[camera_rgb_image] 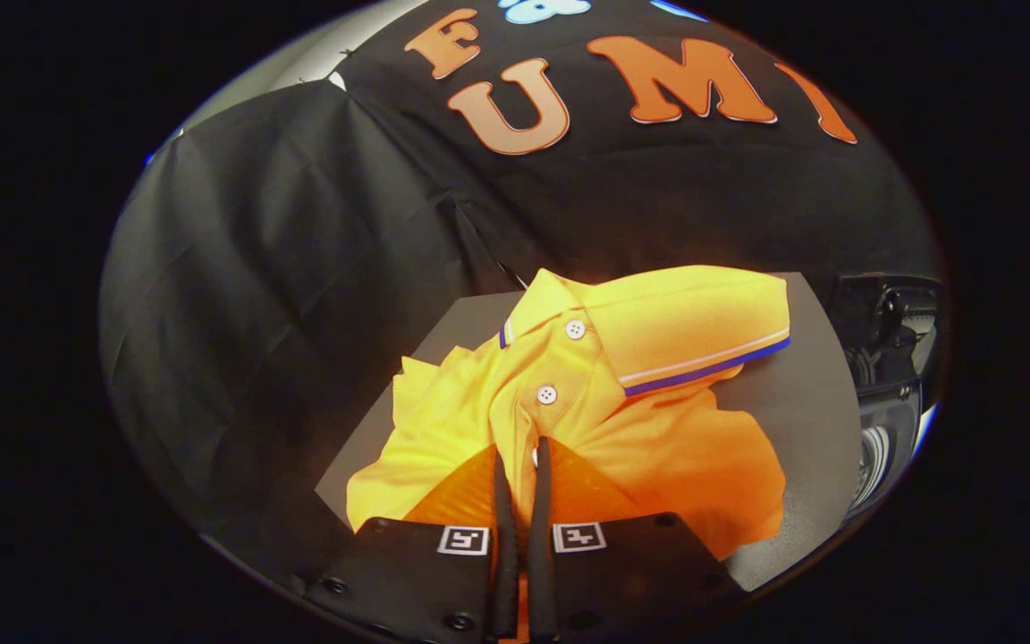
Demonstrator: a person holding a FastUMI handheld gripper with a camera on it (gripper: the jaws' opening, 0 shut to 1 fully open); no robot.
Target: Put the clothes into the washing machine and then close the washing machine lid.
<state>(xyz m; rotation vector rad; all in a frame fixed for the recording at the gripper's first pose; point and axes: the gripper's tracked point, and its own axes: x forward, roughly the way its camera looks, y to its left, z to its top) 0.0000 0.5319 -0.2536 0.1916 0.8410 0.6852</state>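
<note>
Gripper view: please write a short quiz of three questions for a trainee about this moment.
1. True or false: the gripper is shut on a fold of the orange polo shirt.
2. Which trim does the collar have? A) green stripe B) blue and white stripe C) none
3. On what does the shirt lie?

Key: 1 true. 2 B. 3 on the grey board, in front of the black cloth wall.

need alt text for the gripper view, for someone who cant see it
The tongs are closed on a fold of a crumpled orange-yellow polo shirt with white buttons and blue-and-white trim. The shirt lies on a grey flat surface before the booth's black cloth wall.
</note>
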